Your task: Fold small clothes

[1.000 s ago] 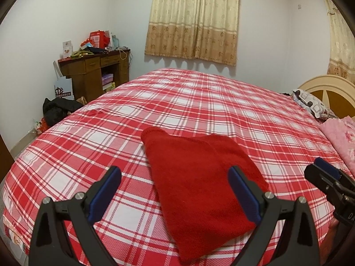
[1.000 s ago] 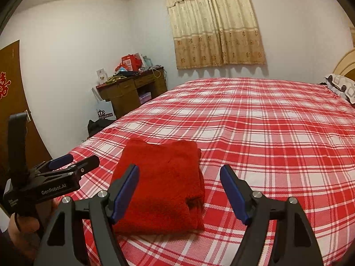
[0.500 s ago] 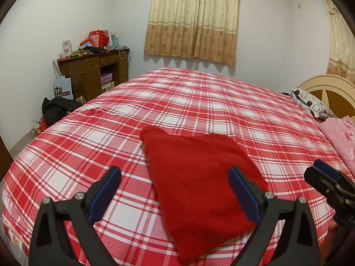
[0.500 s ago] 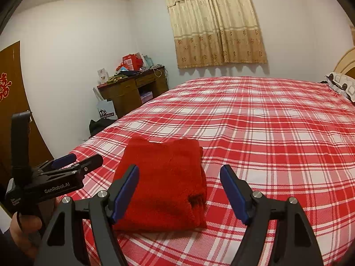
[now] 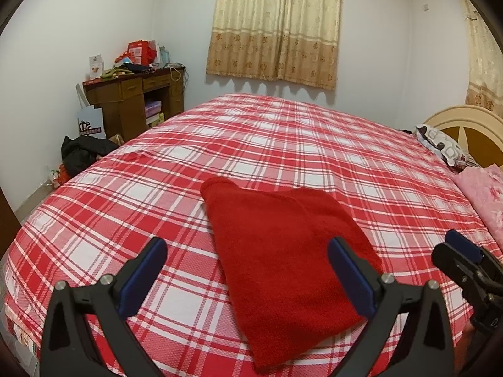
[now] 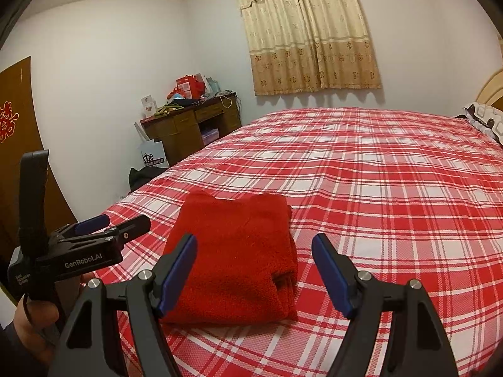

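A red fleece garment (image 5: 283, 251) lies folded into a flat rectangle on the red plaid bed (image 5: 283, 144); it also shows in the right wrist view (image 6: 239, 251). My left gripper (image 5: 248, 273) is open and empty, held above the bed's near edge with the garment between and beyond its fingers. My right gripper (image 6: 254, 270) is open and empty, just short of the garment's near right corner. Each gripper shows in the other's view: the right one at the far right (image 5: 462, 257), the left one at the far left (image 6: 103, 229).
A brown desk (image 5: 135, 100) with clutter stands by the left wall, with a paper bag (image 5: 91, 124) and dark clothes (image 5: 81, 154) on the floor. A patterned pillow (image 5: 443, 147), a pink blanket (image 5: 484, 194) and the headboard (image 5: 465, 125) are at the right.
Both grippers have drawn back and risen slightly, so the garment sits a little farther away. The garment has not moved. Both stay open.
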